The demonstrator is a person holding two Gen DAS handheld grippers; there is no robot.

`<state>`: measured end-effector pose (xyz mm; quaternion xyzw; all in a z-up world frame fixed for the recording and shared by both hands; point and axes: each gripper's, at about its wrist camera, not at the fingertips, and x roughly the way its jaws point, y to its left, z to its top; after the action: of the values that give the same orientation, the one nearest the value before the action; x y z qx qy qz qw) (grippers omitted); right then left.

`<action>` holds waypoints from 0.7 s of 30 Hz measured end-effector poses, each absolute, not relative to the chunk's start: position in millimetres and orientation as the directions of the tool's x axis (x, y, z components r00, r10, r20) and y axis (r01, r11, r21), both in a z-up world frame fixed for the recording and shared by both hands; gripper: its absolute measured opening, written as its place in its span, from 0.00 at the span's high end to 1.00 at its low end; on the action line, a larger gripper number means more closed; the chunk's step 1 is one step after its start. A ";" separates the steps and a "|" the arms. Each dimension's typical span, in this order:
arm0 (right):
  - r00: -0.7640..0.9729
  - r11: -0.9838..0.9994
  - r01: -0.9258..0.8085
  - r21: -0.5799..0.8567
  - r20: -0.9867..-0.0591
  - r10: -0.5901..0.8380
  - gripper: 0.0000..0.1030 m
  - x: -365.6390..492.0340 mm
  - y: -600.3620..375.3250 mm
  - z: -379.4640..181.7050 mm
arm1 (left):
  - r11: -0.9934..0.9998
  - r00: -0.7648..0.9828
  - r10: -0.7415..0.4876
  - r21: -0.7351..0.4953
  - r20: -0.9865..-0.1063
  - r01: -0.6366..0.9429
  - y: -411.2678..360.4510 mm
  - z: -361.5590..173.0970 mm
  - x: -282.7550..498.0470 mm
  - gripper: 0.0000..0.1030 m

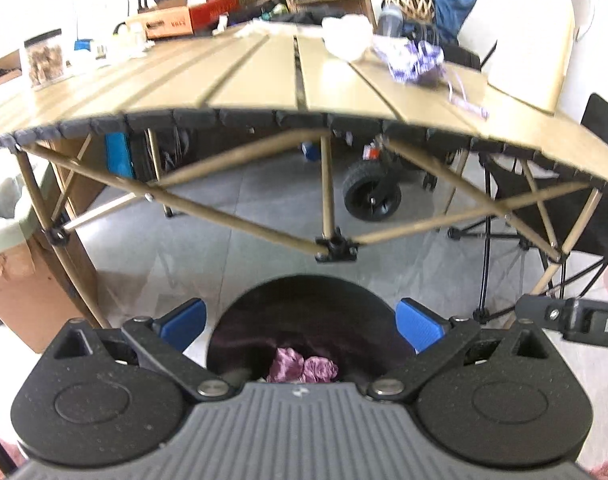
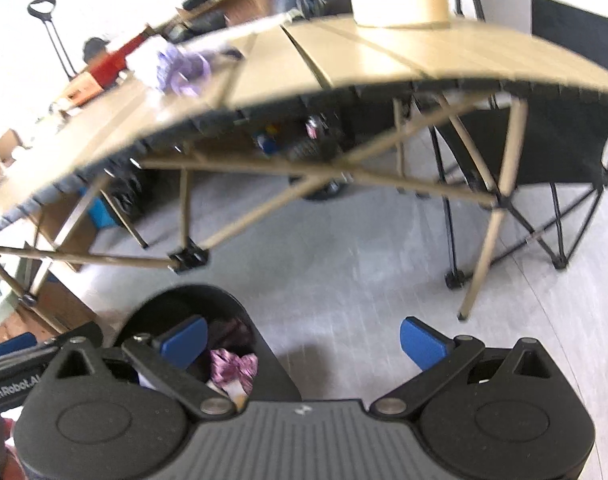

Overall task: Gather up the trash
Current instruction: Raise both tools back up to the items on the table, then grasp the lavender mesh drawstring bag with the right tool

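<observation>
A black round trash bin (image 1: 308, 304) stands on the floor in front of the folding table (image 1: 243, 80). Crumpled purple wrappers (image 1: 301, 368) lie inside it; the right wrist view shows the same bin (image 2: 195, 304) and wrappers (image 2: 233, 364). My left gripper (image 1: 301, 324) hangs open right over the bin's mouth, holding nothing. My right gripper (image 2: 304, 340) is open too, empty, over the bin's right rim and the floor. On the tabletop lie a purple-and-white wrapper heap (image 1: 414, 60), a purple strip (image 1: 468, 102) and white crumpled paper (image 1: 344, 38).
The table's crossed legs (image 1: 328, 184) stand just behind the bin. A black folding chair (image 2: 564, 148) is at the right, a cart wheel (image 1: 370, 196) under the table, a cardboard box (image 1: 15, 280) at the left. Jar (image 1: 43, 60) and boxes crowd the table's far side.
</observation>
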<state>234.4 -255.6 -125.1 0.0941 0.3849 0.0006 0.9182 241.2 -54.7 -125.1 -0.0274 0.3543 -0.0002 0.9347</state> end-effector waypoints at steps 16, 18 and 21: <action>0.917 0.986 -0.107 0.126 -0.371 0.147 0.00 231.1 -226.9 -41.6 | 0.996 0.879 -0.024 -0.087 -0.476 -0.020 -19.9 -63.7 236.9 0.00; 0.933 0.989 -0.101 0.104 -0.335 0.131 0.00 234.9 -221.8 -33.8 | 0.996 0.895 -0.017 -0.082 -0.447 -0.022 -16.9 -53.7 241.6 0.00; 0.946 0.992 -0.095 0.085 -0.301 0.117 0.00 244.3 -217.9 -24.2 | 0.996 0.909 -0.006 -0.086 -0.417 -0.033 -11.2 -42.3 250.3 0.00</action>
<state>244.3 -217.9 -24.2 0.0349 0.1545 0.0537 0.9859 250.3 -11.2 -42.3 -0.0454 0.2132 0.0070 0.9759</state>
